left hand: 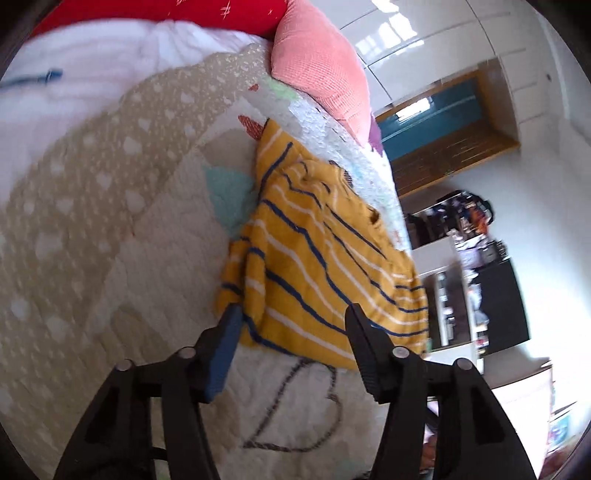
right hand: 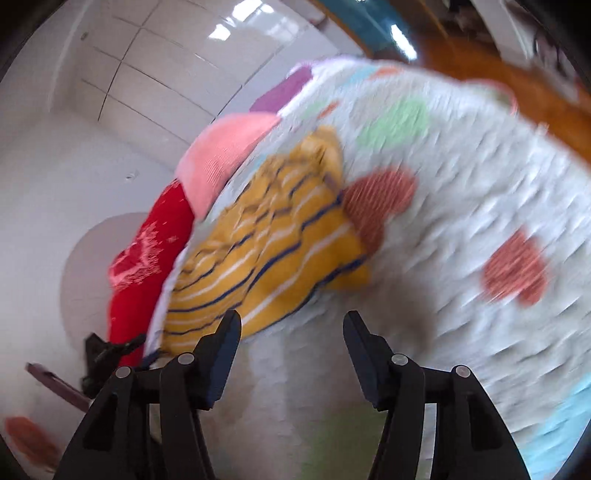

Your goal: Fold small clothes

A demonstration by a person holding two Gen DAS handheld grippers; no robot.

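A small yellow garment [left hand: 314, 258] with blue and white stripes lies rumpled and partly folded on a quilted bedspread [left hand: 122, 258]. My left gripper [left hand: 291, 314] is open just above the garment's near edge, with nothing between its fingers. In the blurred right wrist view the same yellow garment [right hand: 266, 251] lies on the spotted quilt [right hand: 461, 221]. My right gripper [right hand: 291, 321] is open, a little short of the garment's near corner, holding nothing.
A pink cushion [left hand: 321, 66] and a red cushion [left hand: 147, 14] lie at the head of the bed beyond the garment. The bed's edge runs right of the garment, with white cabinets [left hand: 443, 44] and cluttered shelves [left hand: 469, 229] beyond. A dark tool [right hand: 107, 354] sits near the red cushion [right hand: 147, 251].
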